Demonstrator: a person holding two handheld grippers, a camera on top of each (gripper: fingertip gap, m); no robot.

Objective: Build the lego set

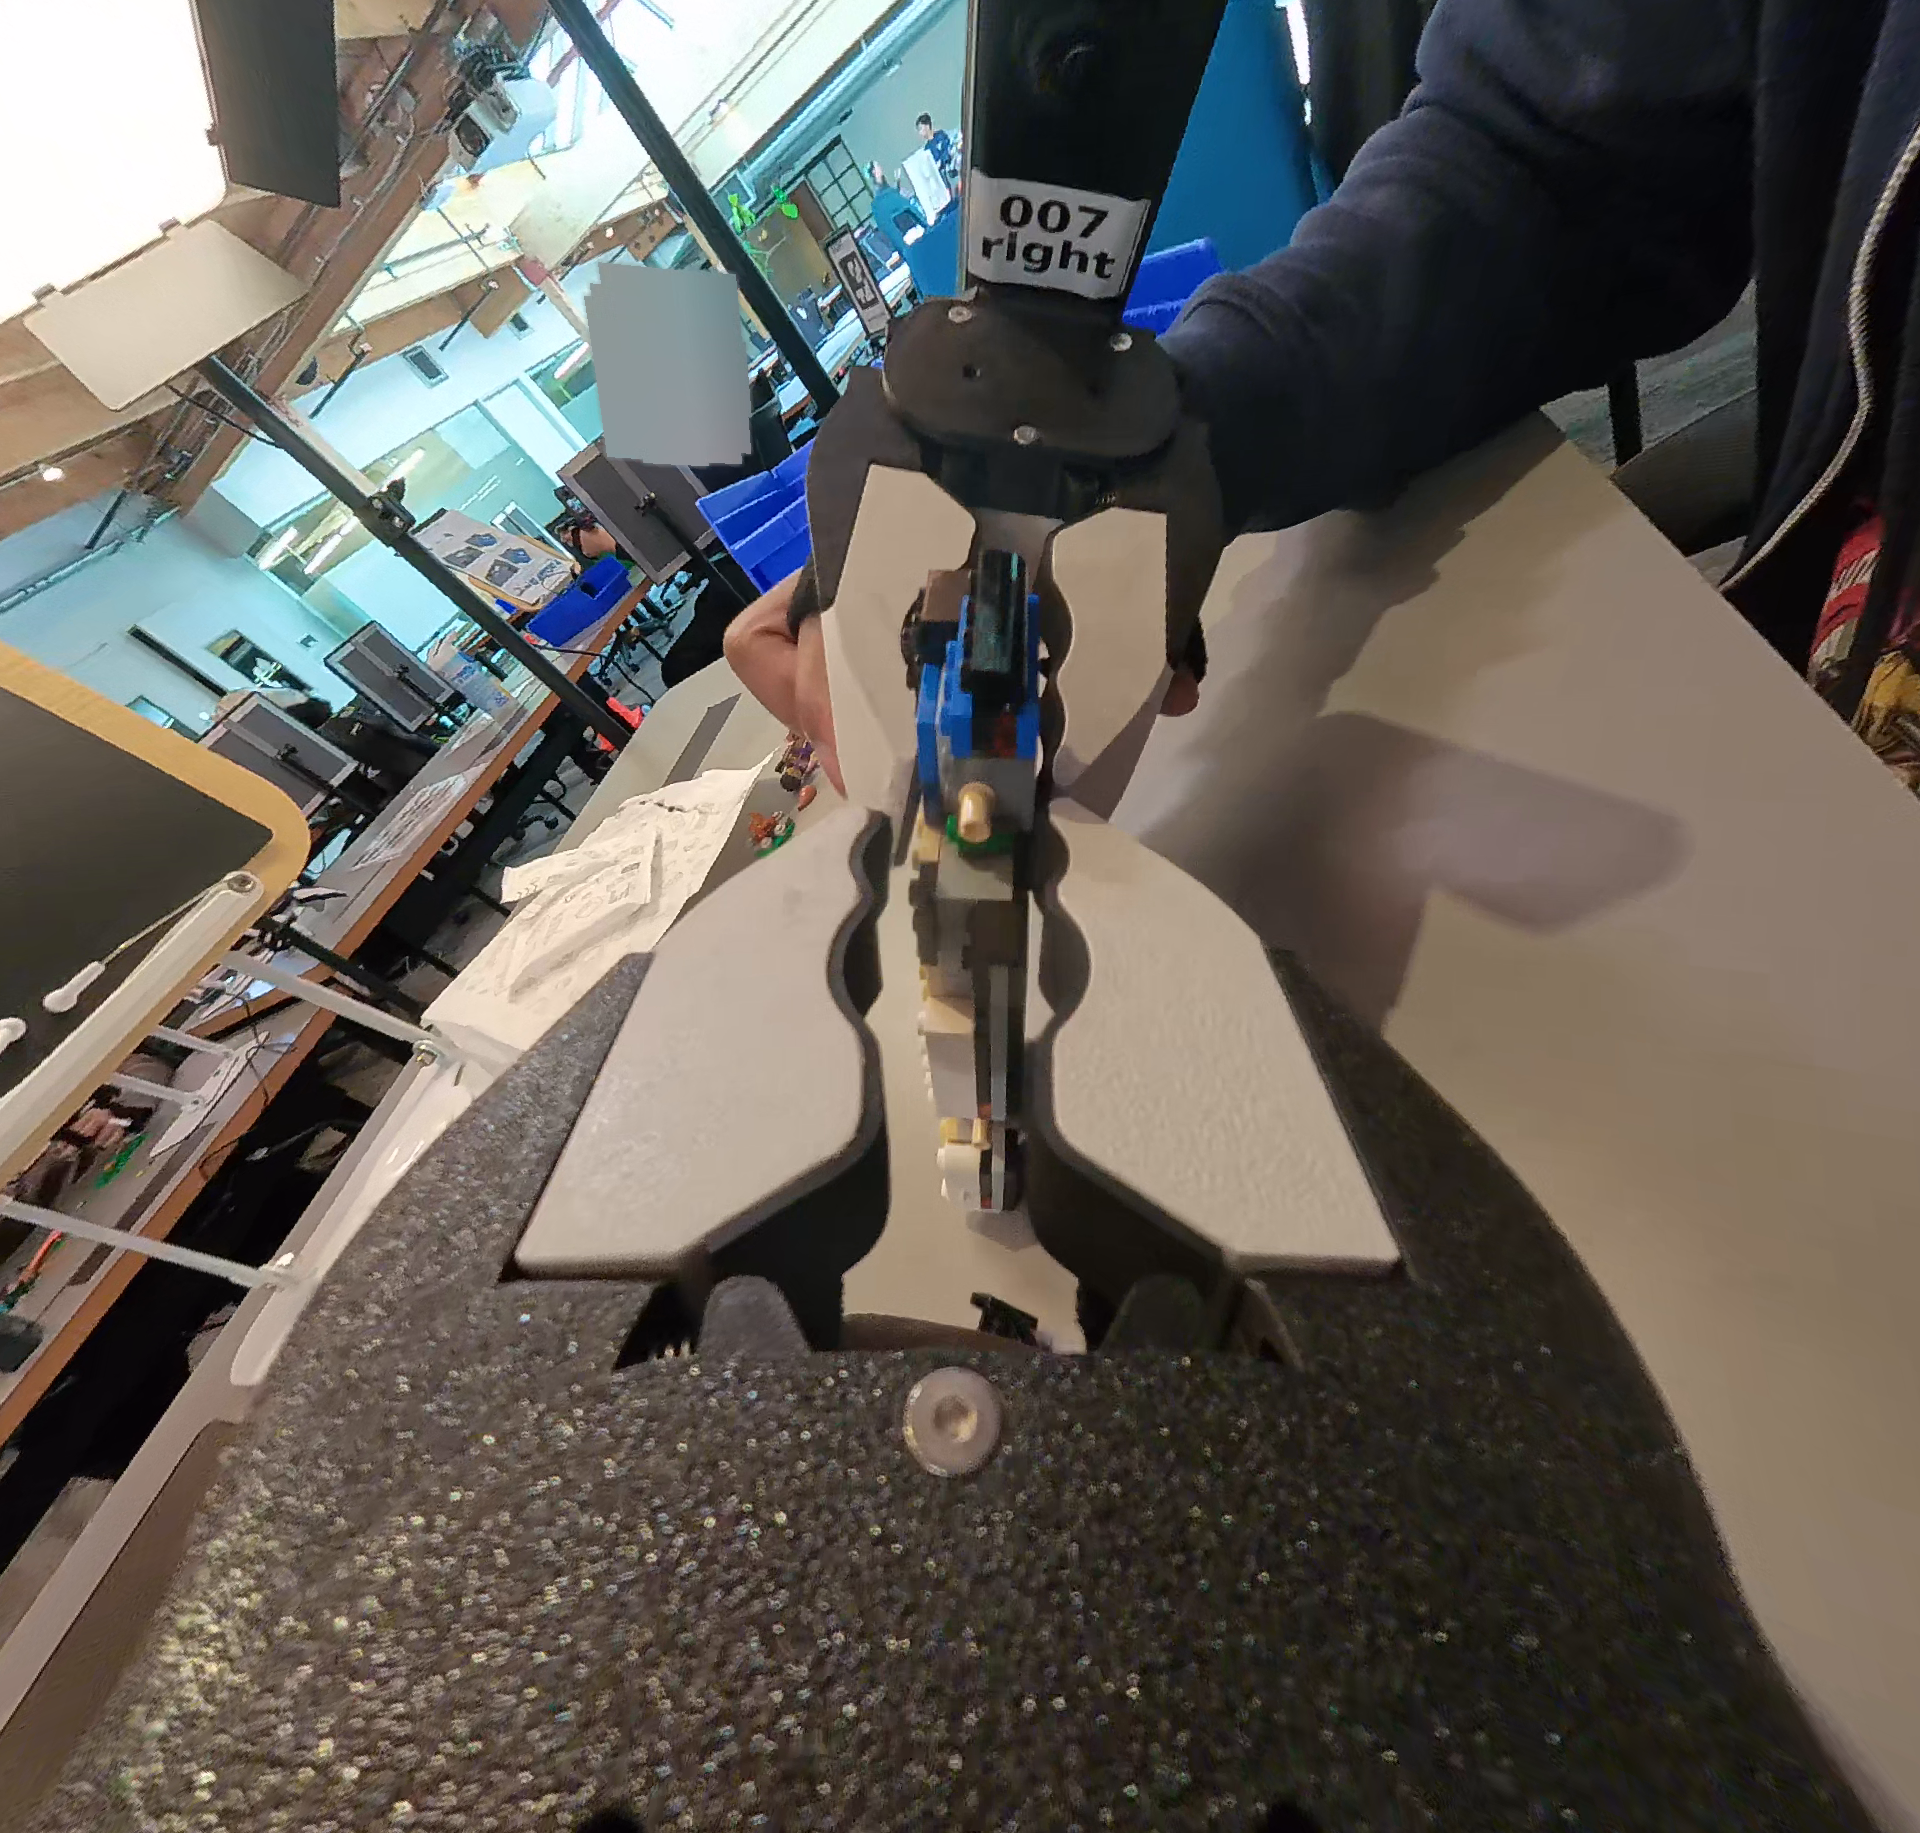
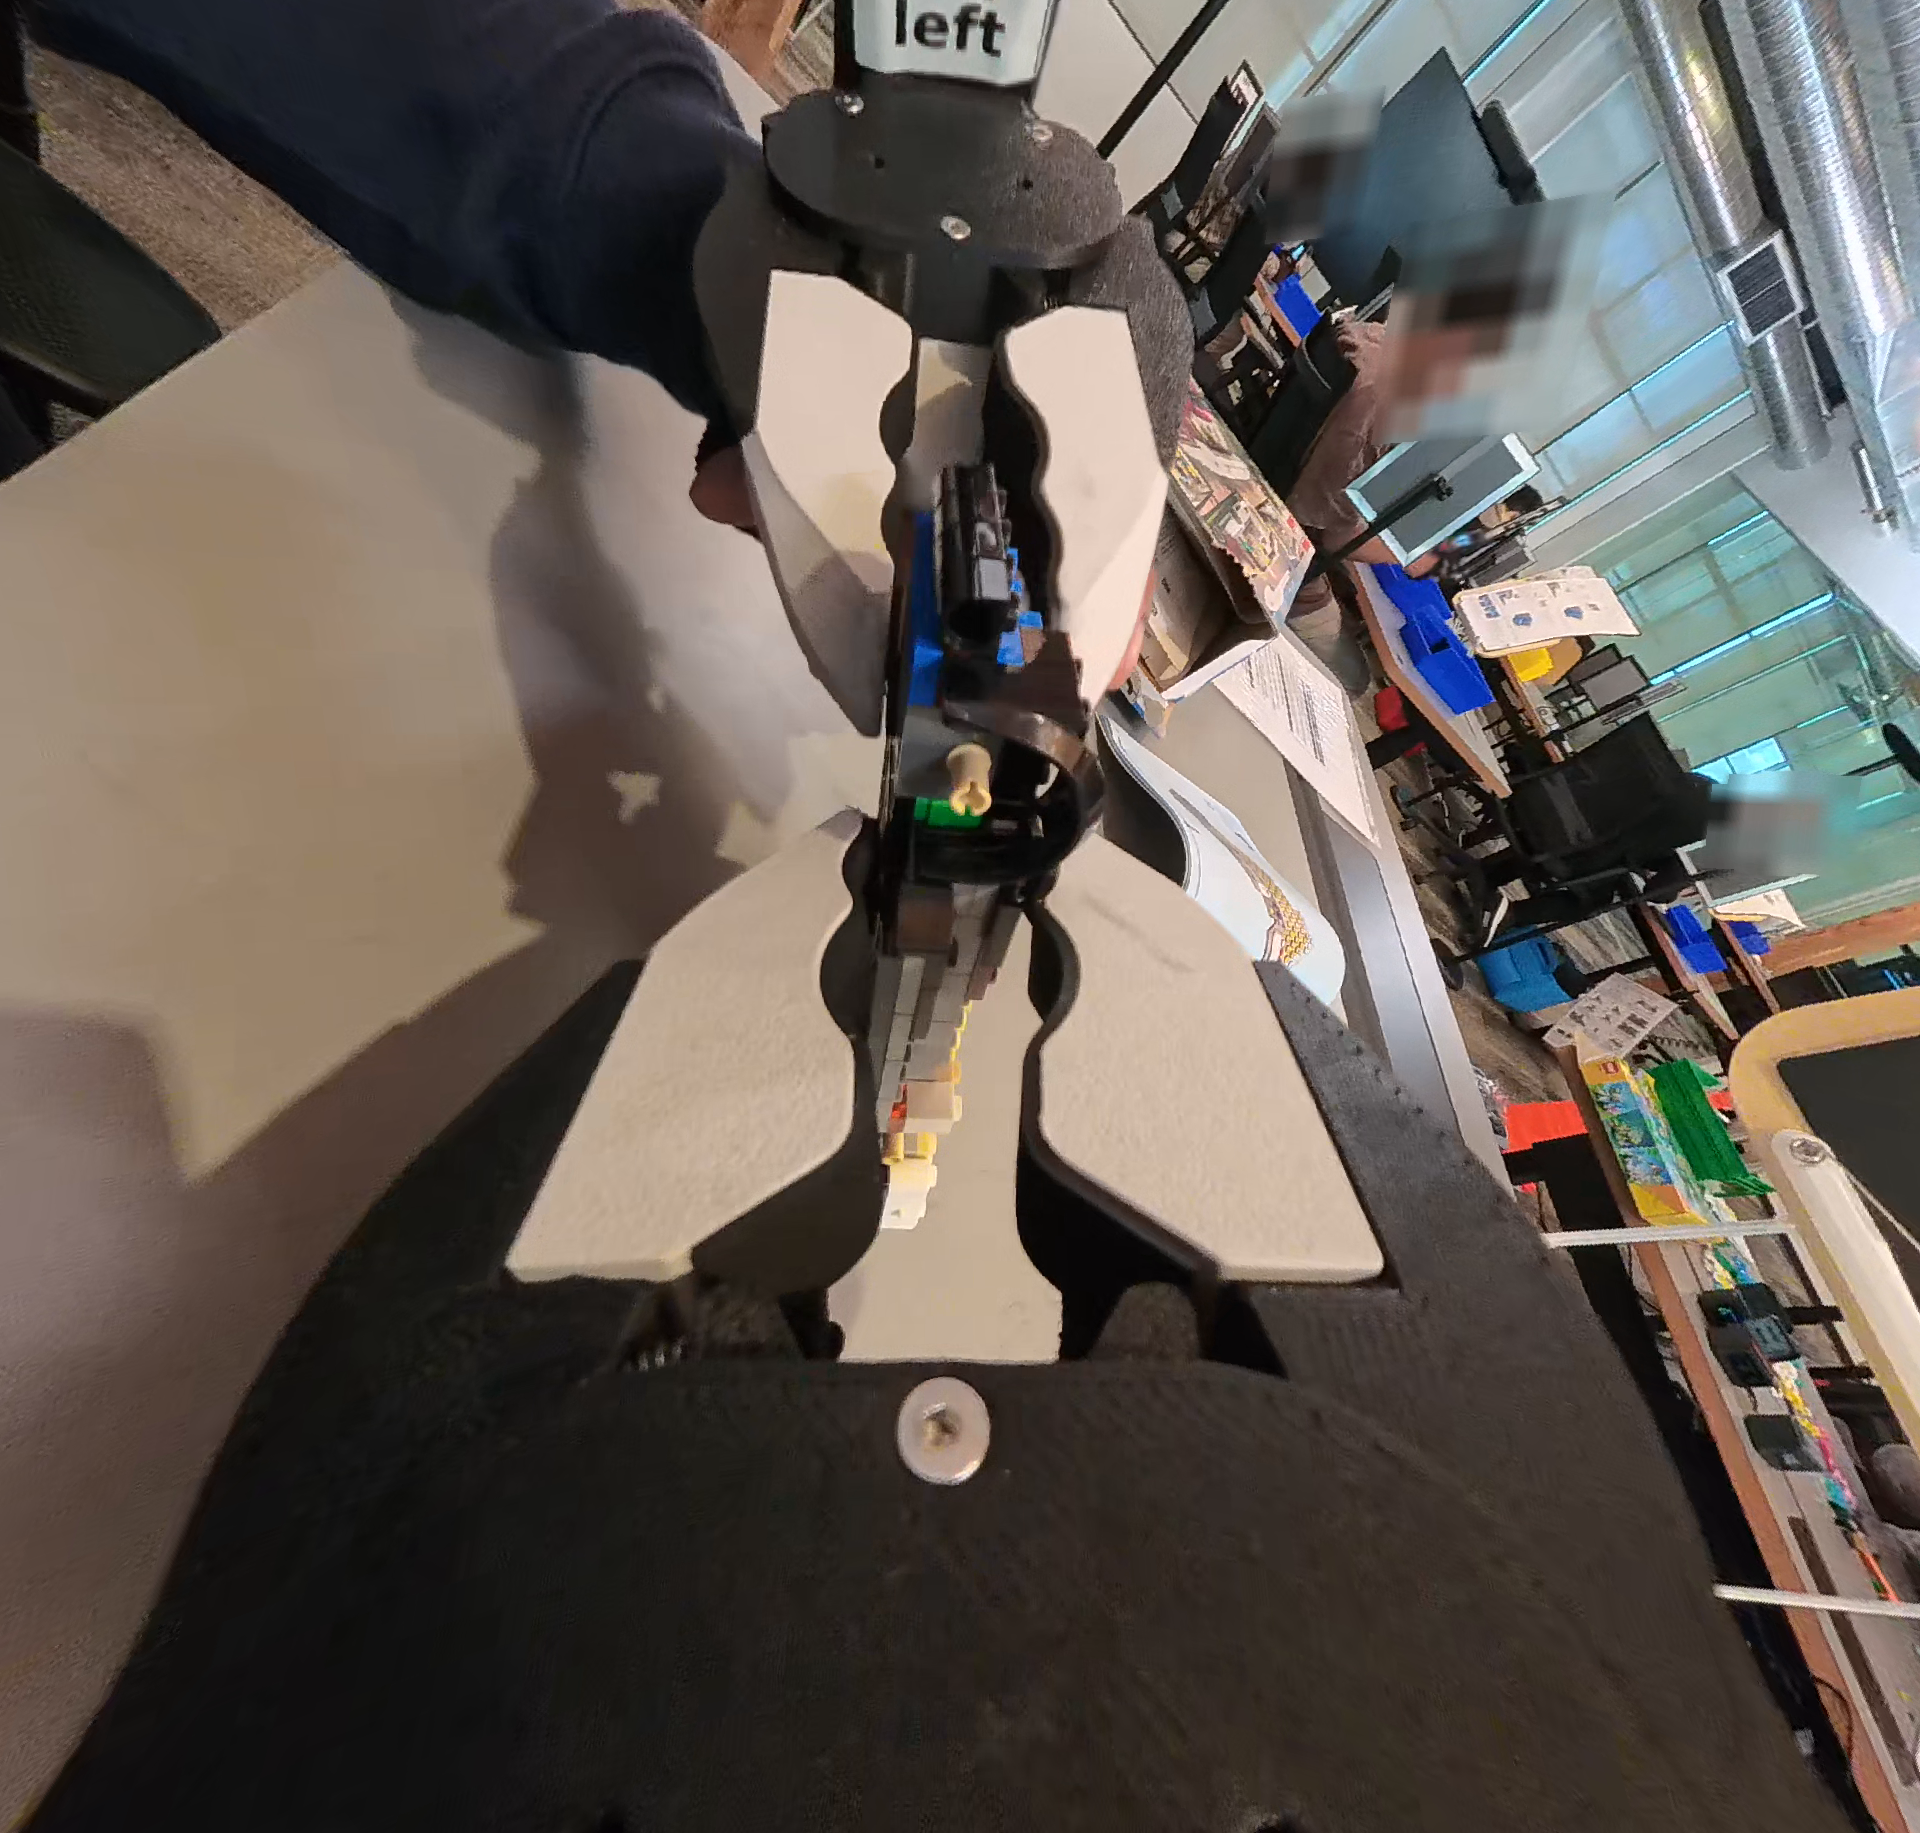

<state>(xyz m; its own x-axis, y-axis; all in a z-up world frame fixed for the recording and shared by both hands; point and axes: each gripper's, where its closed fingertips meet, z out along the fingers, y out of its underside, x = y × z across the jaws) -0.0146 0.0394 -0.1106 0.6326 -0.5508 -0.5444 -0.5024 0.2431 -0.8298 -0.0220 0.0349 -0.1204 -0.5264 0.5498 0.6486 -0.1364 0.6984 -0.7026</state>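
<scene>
Plastic bricks in blue, grey, tan and black make up the toy-brick model (image 1: 971,848) that both of your grippers grip at once — it hangs above the pale table (image 1: 1558,848), bridged between the two tools that face each other tip to tip.

Your left gripper (image 1: 961,853) has its jaws narrowed onto the grey and tan end of the model; in the left wrist view the model fills the slot between the white fingers (image 1: 748,1035) and the right-hand one lies against its dark side. Your right gripper (image 2: 951,879) is narrowed in the same way on the model's other length, its fingers (image 2: 727,1056) close against the stepped grey bricks. Between the two sets of tips you can see a tan peg (image 2: 971,781) sticking out beside a green piece (image 2: 940,812), with a dark brown curved ring part (image 2: 1060,744) arching over them.

Your navy sleeve (image 1: 1455,277) reaches in behind the far gripper in each view. On the table beyond lie printed sheets (image 1: 613,879) and a few small loose pieces (image 1: 774,833); an open booklet (image 2: 1236,879) curls at the table's edge, and blue bins (image 2: 1434,640) sit on other tables farther off.
</scene>
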